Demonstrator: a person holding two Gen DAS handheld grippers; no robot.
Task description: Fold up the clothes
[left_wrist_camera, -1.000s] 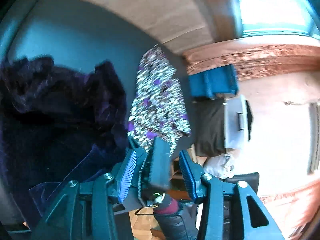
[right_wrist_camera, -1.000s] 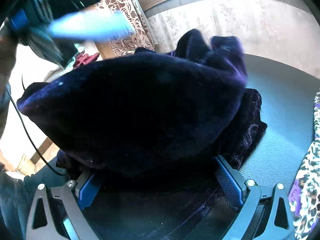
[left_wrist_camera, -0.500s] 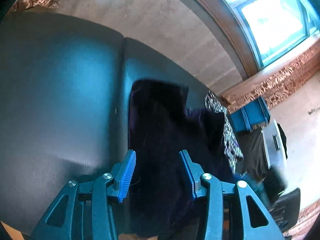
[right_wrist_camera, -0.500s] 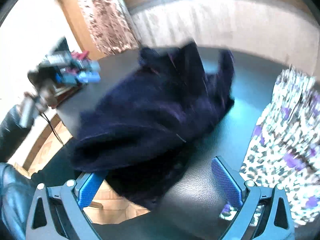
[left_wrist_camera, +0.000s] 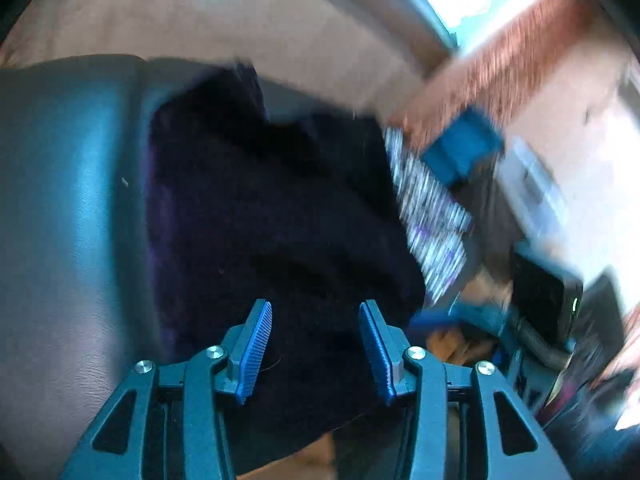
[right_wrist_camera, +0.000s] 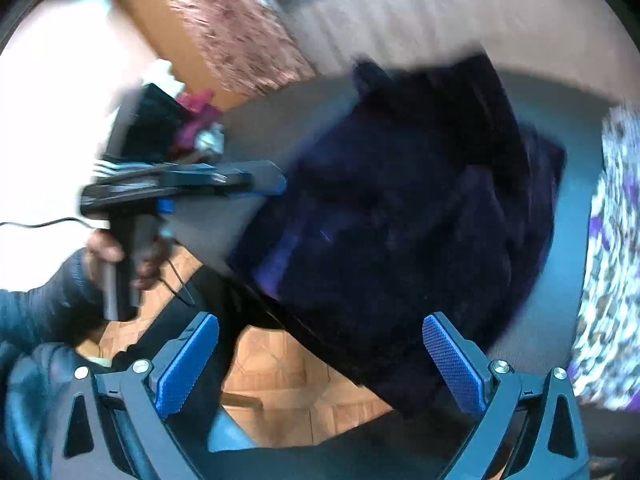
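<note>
A dark purple velvet garment (left_wrist_camera: 272,220) lies bunched on the grey padded table (left_wrist_camera: 68,208), its near edge hanging over the table's front. It also shows in the right wrist view (right_wrist_camera: 400,216). My left gripper (left_wrist_camera: 316,344) is open and empty, hovering over the garment's near part. My right gripper (right_wrist_camera: 320,364) is open wide and empty, back from the table's front edge with the garment ahead. The left gripper (right_wrist_camera: 276,184) shows in the right wrist view at the garment's left edge. Both views are motion-blurred.
A leopard-and-purple patterned garment (left_wrist_camera: 432,216) lies on the table to the right of the dark one, seen too in the right wrist view (right_wrist_camera: 608,260). Wooden floor (right_wrist_camera: 280,380) lies below the table edge. Furniture and clutter (left_wrist_camera: 540,304) stand to the right.
Both grippers have let go of the dark garment and pulled back; it now lies on the table. The left gripper swung round to face it from the front.
</note>
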